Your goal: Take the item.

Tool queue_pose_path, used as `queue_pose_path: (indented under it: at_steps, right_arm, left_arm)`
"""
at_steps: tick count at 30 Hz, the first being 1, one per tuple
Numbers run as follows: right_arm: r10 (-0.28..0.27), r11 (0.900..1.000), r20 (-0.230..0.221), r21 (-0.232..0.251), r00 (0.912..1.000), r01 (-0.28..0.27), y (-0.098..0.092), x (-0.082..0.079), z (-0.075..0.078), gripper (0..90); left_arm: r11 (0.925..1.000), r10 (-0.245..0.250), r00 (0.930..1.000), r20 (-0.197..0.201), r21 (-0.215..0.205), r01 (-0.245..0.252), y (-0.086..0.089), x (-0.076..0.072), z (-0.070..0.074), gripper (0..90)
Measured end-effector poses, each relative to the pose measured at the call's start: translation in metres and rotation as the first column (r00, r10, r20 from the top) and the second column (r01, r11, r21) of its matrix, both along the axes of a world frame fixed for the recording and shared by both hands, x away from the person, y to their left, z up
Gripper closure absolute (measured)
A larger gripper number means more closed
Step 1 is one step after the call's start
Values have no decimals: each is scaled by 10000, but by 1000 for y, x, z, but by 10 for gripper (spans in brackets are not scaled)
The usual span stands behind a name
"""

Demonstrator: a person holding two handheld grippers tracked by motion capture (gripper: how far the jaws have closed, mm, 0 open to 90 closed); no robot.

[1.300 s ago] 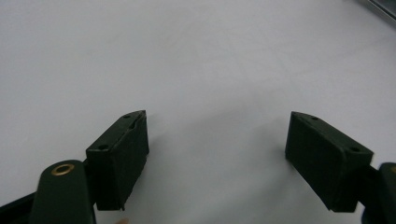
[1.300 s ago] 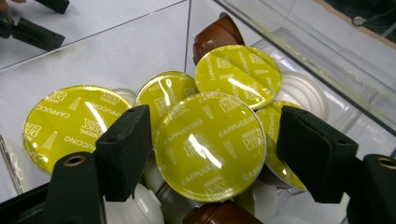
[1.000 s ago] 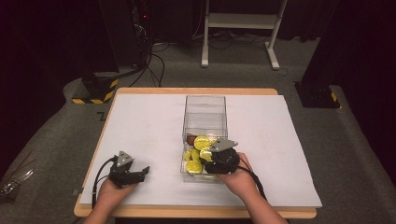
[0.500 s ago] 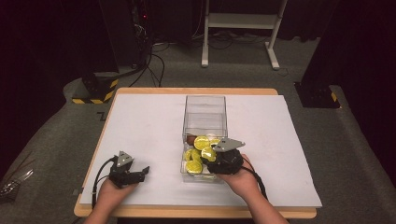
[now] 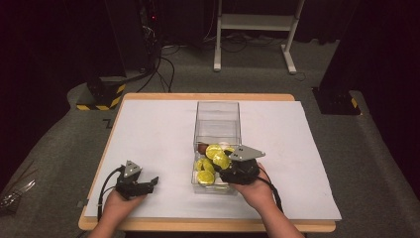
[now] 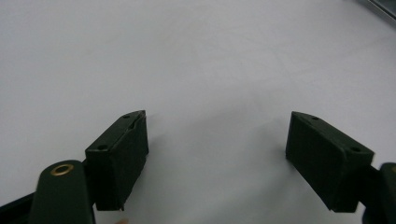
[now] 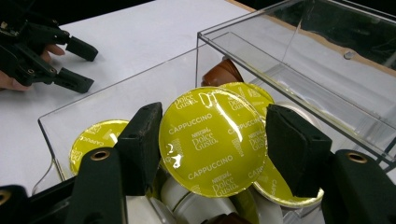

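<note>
From the high view, my right gripper (image 5: 224, 164) sits over the near end of the clear box (image 5: 218, 110), in among the yellow-lidded capsules (image 5: 205, 177) heaped there; the far half of the box has open floor. The box stands mid-table on the white sheet (image 5: 158, 129), with bare sheet on both sides. My left gripper (image 5: 151, 182) lies low near the front left part of the sheet, well apart from the box.

In my left gripper view, the jaws stand wide with nothing between them, only plain white sheet (image 6: 196, 60) ahead.

In my right gripper view, my right gripper (image 7: 212, 140) has a capsule (image 7: 212, 140) clamped between its pads, one pad on each side of its rim. The yellow foil lid reads "Nescafé Dolce Gusto" and "Cappuccino" (printed over and over in rings). Another yellow lid (image 7: 95, 140) lies lower left against the box wall (image 7: 140, 77), and a brown capsule (image 7: 223, 73) sits behind. The box's clear rim runs close beside the held capsule. My left gripper (image 7: 77, 63) shows at upper left.
</note>
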State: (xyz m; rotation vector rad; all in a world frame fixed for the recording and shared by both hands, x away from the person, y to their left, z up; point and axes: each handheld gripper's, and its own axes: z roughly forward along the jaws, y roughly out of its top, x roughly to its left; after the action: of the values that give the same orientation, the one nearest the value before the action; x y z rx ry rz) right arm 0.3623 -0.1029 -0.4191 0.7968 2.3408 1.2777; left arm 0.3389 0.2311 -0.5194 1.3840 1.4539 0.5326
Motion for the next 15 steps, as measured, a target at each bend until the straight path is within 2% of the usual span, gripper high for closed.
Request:
queue_pose_path:
  at_steps: [7,11,15]
  right_arm:
    - [-21,9999,18,156,10000,20,-1,0,1,386]
    - [40,9994,106,350,9999,-43,-6,-1,7,386]
    - [0,9995,237,329,9997,-8,-9,-2,11,386]
  left_arm:
    - [10000,26,10000,11,8,-26,0,0,0,215]
    - [10000,73,10000,40,8,-73,-1,0,0,215]
    - [10000,78,10000,47,7,-78,-1,0,0,216]
